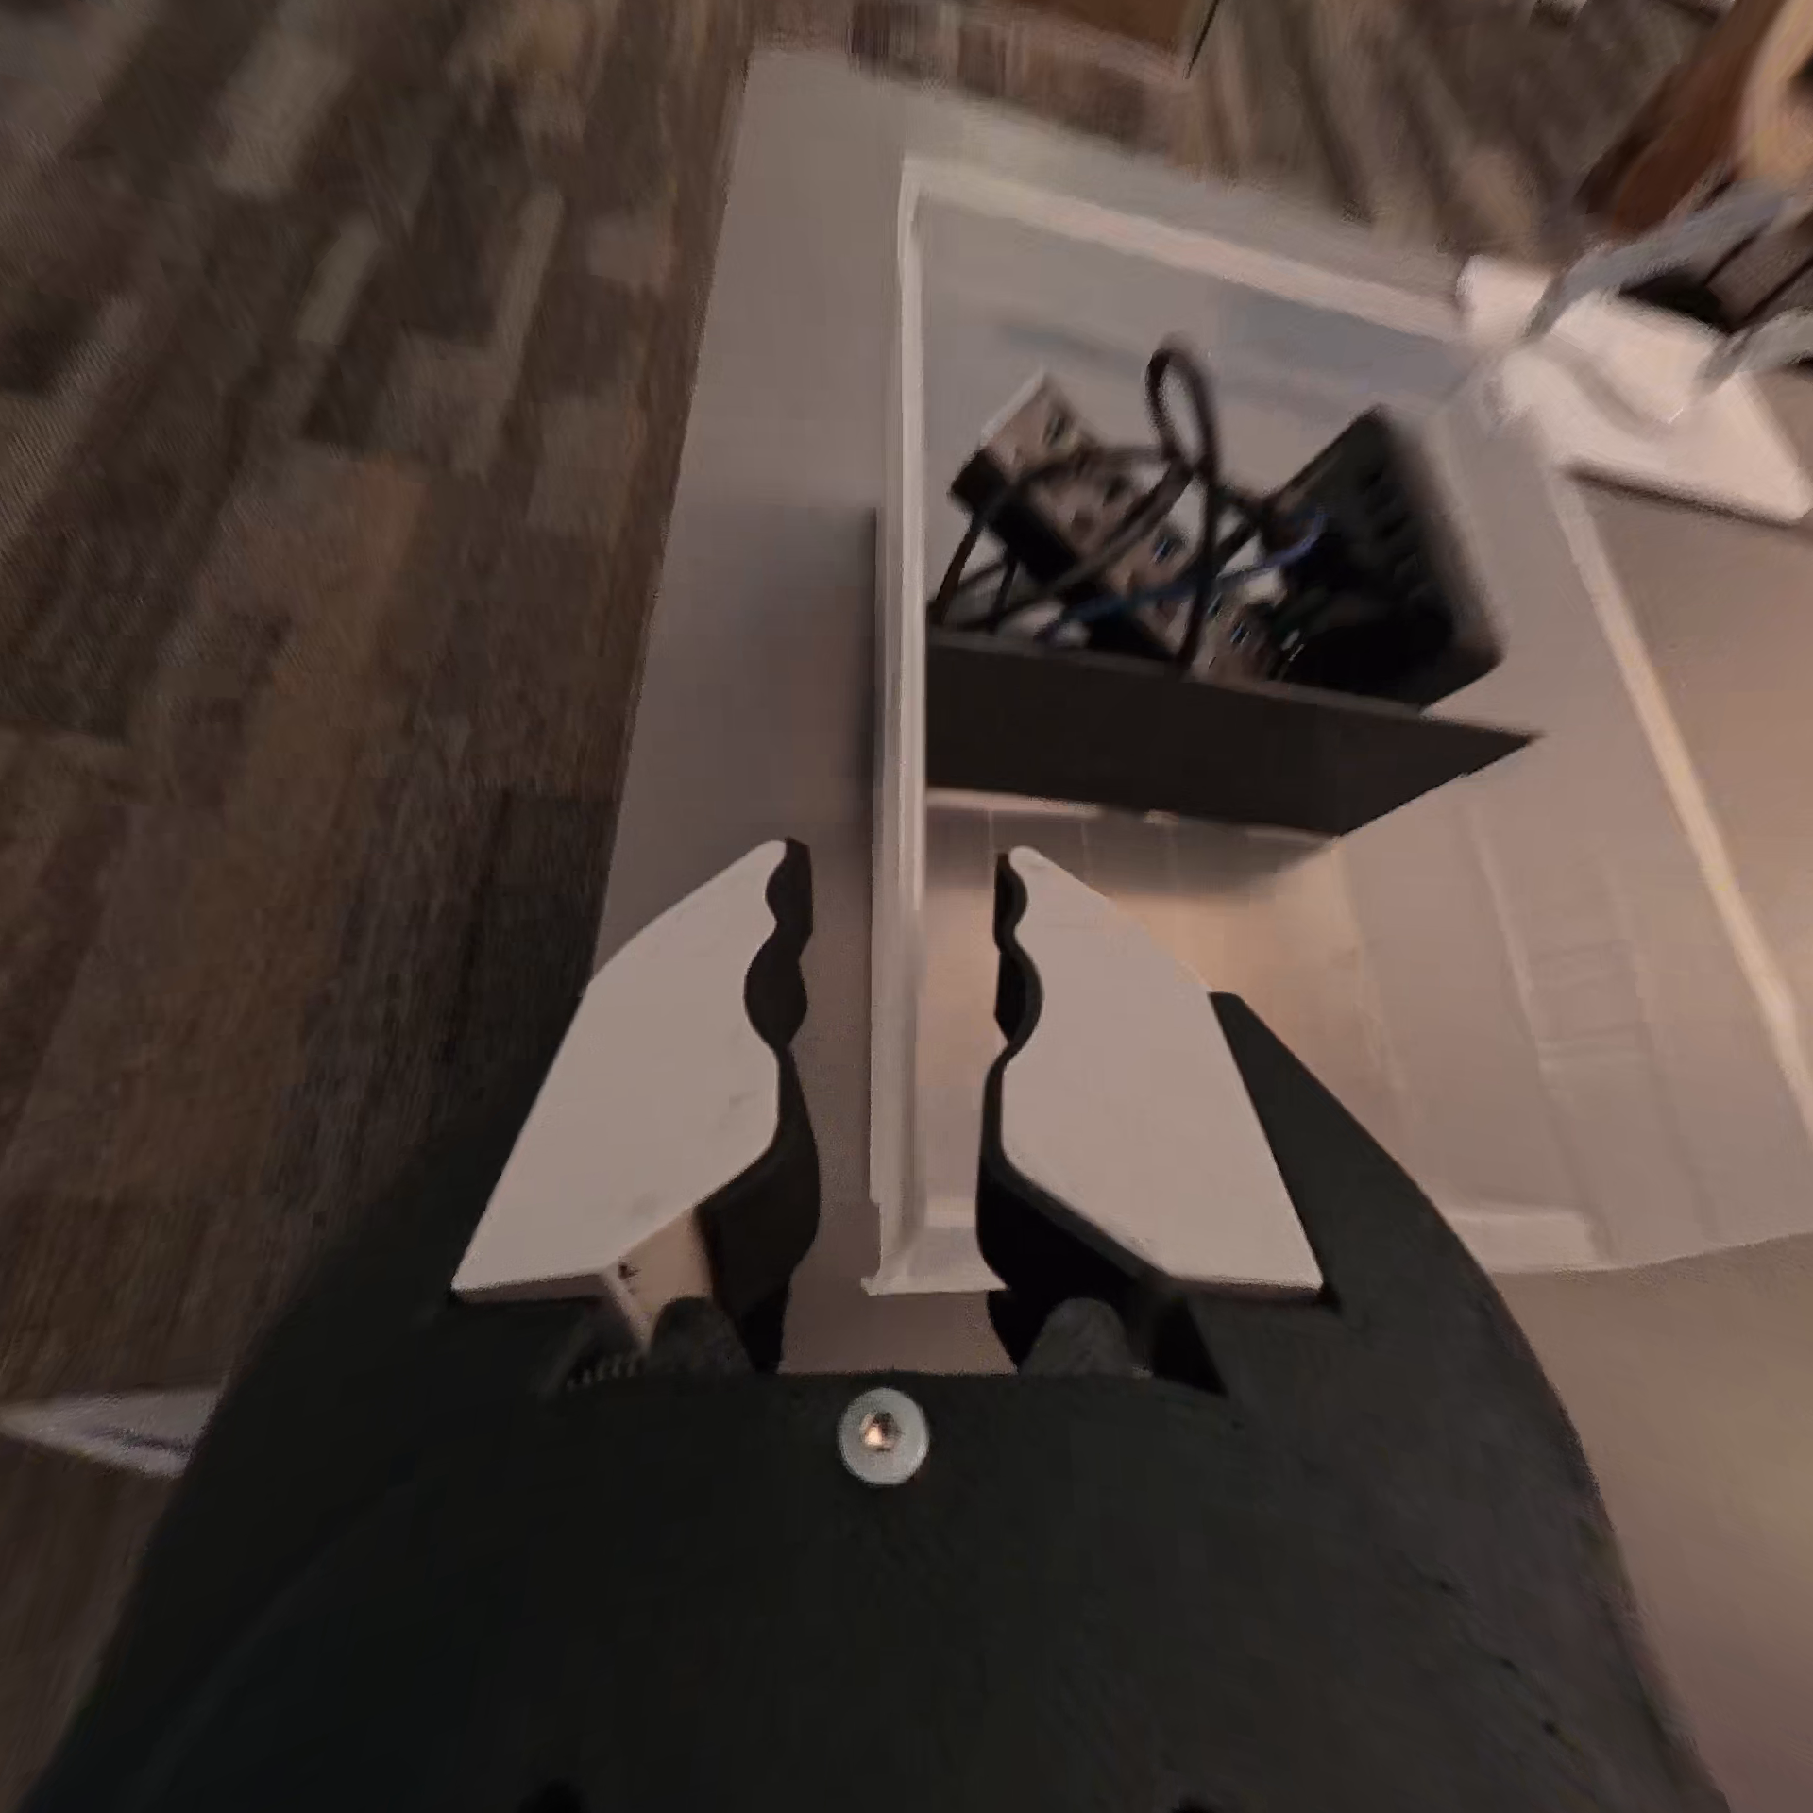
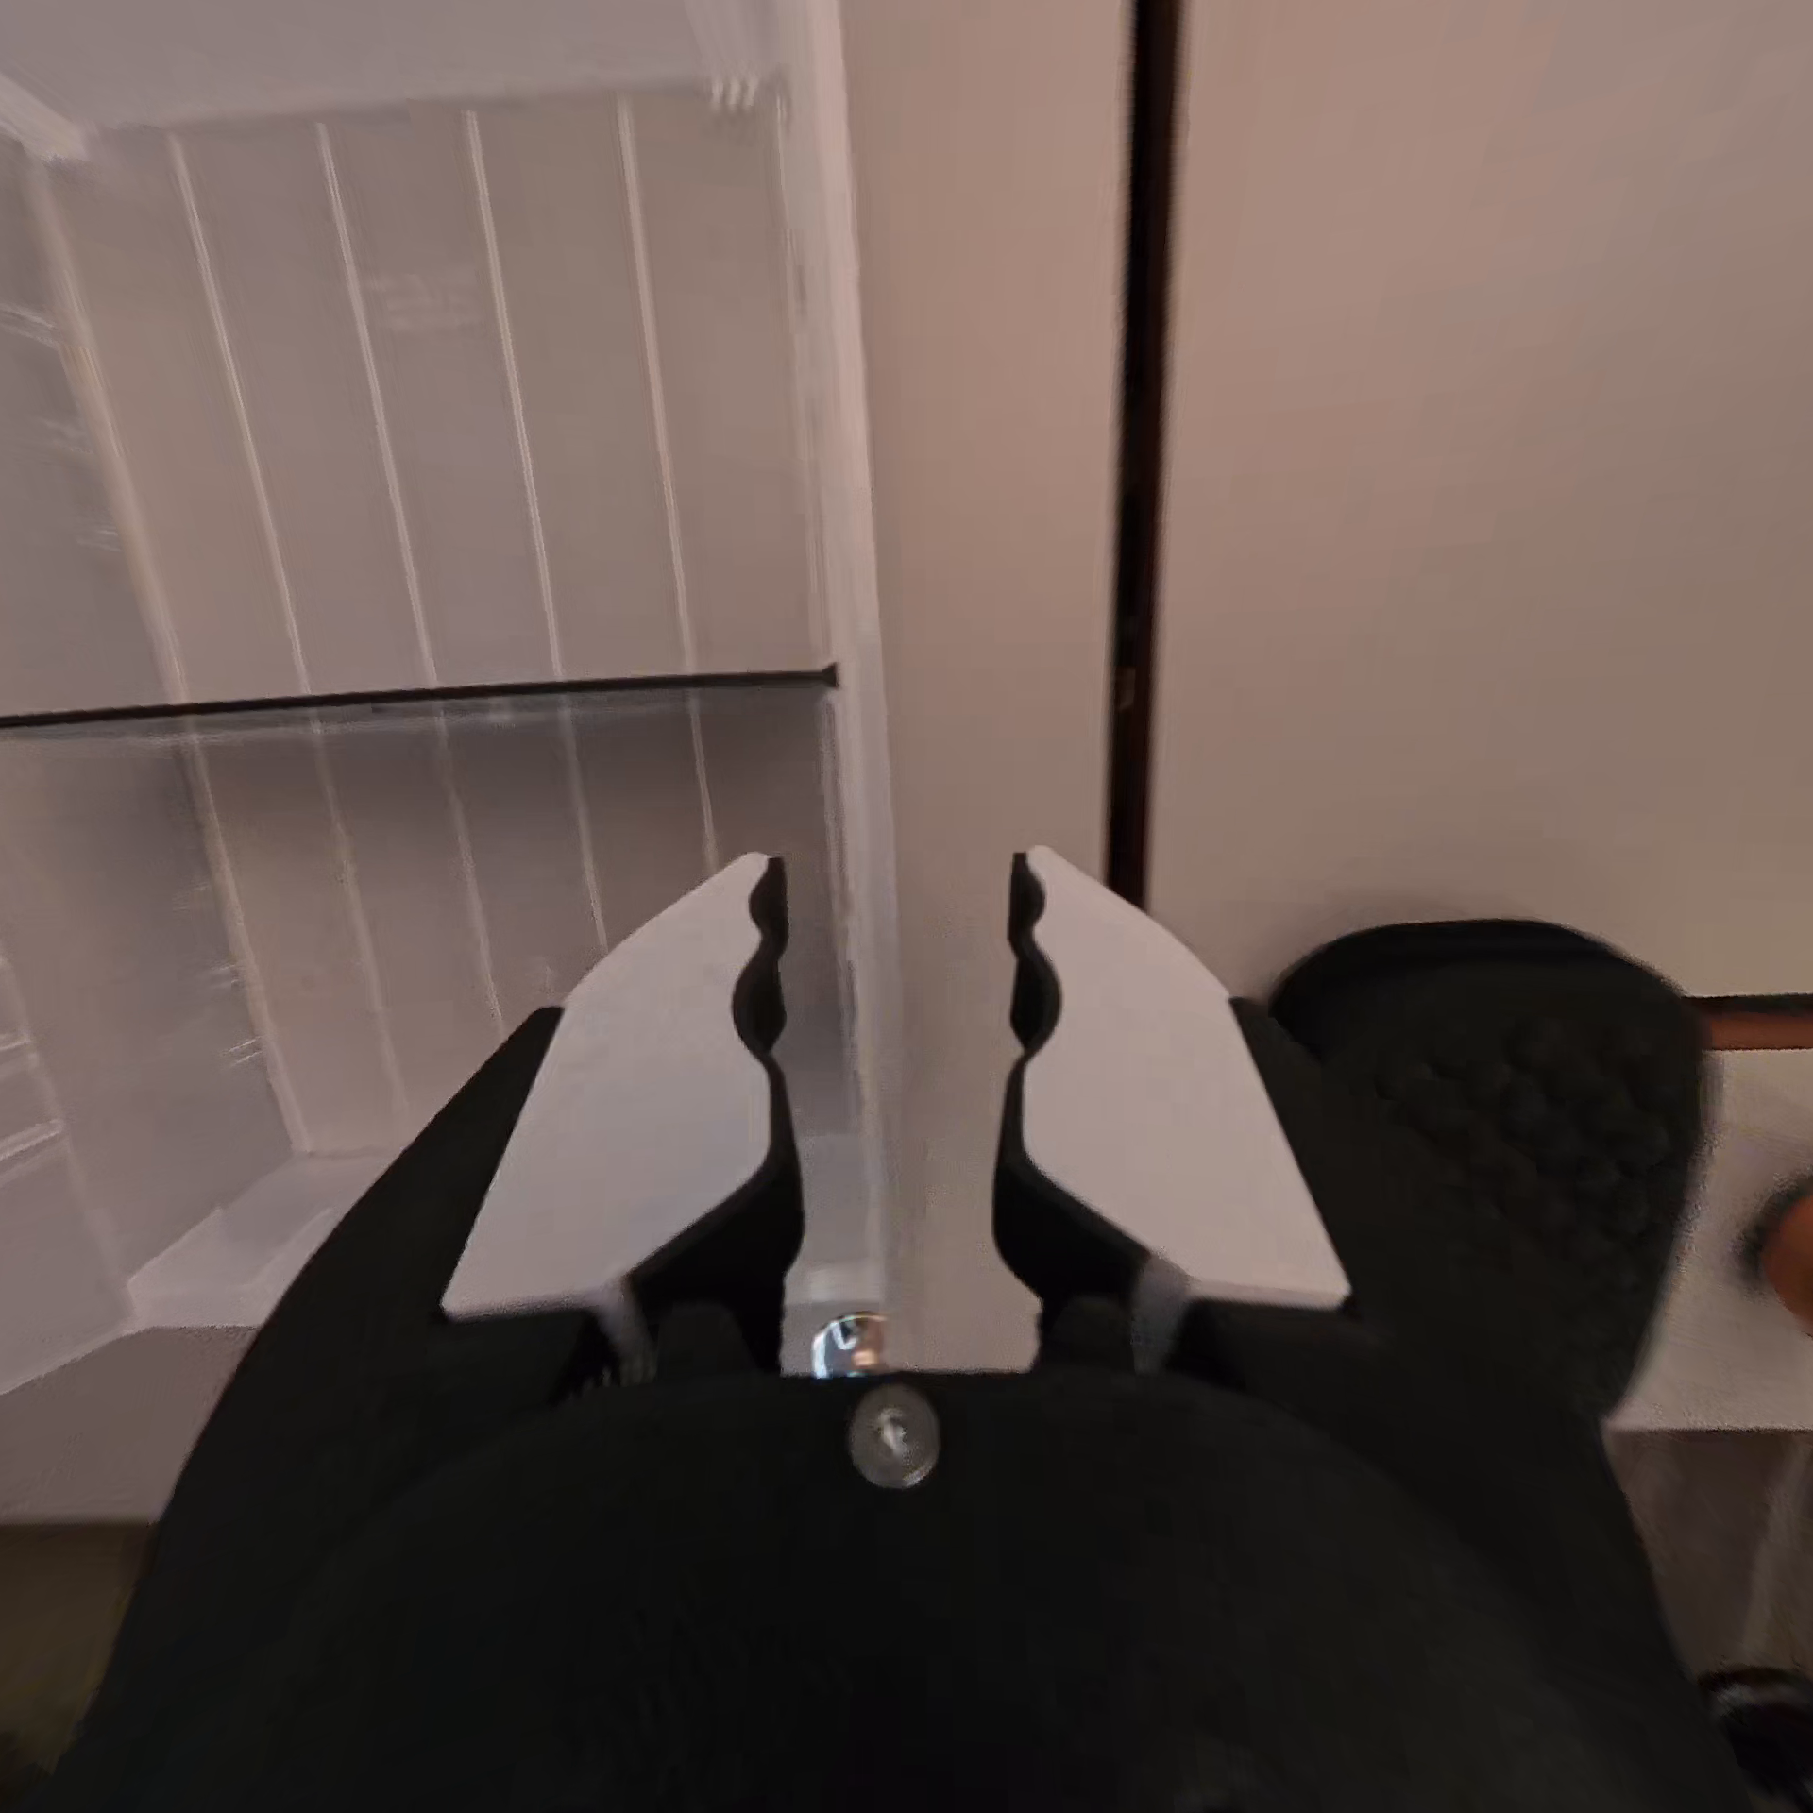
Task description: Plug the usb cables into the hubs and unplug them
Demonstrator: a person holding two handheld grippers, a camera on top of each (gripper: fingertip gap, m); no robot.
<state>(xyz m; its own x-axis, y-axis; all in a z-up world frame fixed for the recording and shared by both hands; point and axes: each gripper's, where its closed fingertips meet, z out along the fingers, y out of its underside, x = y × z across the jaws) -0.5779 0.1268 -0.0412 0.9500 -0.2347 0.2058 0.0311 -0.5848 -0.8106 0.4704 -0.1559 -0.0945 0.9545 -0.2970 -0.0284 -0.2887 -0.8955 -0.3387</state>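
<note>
Both empty, jaws parted: left gripper [image 1: 903, 863] above the rim of a clear bin [image 1: 898, 687] on the counter [image 1: 765, 491], right gripper [image 2: 898, 868] beside a clear wall of it. Hubs [image 1: 1079, 491] and usb cables [image 1: 1177, 471] heaped tangled in a black tray [image 1: 1177, 746] inside the bin, well ahead. Likely snags: pulling one cable and dragging the whole knot, clipping the bin rim when reaching in, pinching the wrong plug.

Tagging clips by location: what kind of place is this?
Probably a room indoors, a home or office rather than a factory: a wood-plank floor, a plain white table holding a clear plastic bin with a black box of cables, and a pale wall.
</note>
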